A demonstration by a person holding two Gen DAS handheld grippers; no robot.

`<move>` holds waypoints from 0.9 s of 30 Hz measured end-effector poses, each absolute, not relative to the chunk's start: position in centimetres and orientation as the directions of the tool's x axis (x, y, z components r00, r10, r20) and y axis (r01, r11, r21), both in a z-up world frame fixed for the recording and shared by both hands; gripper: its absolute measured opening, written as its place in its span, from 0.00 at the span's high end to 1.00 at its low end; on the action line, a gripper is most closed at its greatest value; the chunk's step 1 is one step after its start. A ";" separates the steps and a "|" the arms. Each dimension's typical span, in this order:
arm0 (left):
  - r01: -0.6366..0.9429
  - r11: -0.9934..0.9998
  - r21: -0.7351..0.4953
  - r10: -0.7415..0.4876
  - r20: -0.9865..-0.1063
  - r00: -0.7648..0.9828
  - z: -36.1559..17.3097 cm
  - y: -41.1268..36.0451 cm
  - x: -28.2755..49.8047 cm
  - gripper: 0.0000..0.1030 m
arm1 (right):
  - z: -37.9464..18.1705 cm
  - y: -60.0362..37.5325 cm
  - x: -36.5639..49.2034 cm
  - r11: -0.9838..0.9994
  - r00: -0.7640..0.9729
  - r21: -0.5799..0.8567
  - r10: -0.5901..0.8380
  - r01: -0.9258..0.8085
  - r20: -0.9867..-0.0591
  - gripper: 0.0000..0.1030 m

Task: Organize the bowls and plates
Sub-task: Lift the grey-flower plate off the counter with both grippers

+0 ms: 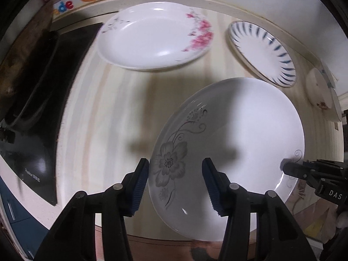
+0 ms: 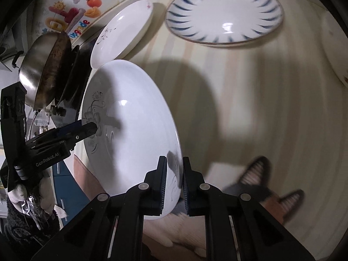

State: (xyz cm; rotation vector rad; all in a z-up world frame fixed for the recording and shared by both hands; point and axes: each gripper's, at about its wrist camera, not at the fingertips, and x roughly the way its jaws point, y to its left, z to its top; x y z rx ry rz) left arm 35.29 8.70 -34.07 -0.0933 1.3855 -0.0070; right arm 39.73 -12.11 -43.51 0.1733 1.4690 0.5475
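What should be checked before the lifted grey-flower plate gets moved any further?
1. Right gripper clamped on the rim of the grey-flower plate: ok.
2. Left gripper clamped on the opposite rim: not ok, jaws straddle it but stand wide apart.
3. Plate level: not ok, clearly tilted.
4. Pink-flower plate and blue-striped plate lie flat on the table, nothing in them: ok.
5. Clearance from the pan: cannot tell.
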 end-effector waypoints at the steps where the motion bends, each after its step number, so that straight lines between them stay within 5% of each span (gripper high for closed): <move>1: -0.040 0.997 -0.069 -0.060 -0.981 0.183 -34.1 7.9 35.4 0.53 | -43.4 -12.8 39.6 0.870 0.009 0.430 0.445 -0.240 -0.895 0.85; 27: 0.119 0.991 -0.064 -0.073 -0.995 0.072 -37.2 -2.8 38.5 0.53 | -45.9 -24.0 38.2 0.891 -0.035 0.454 0.453 -0.021 -0.891 0.84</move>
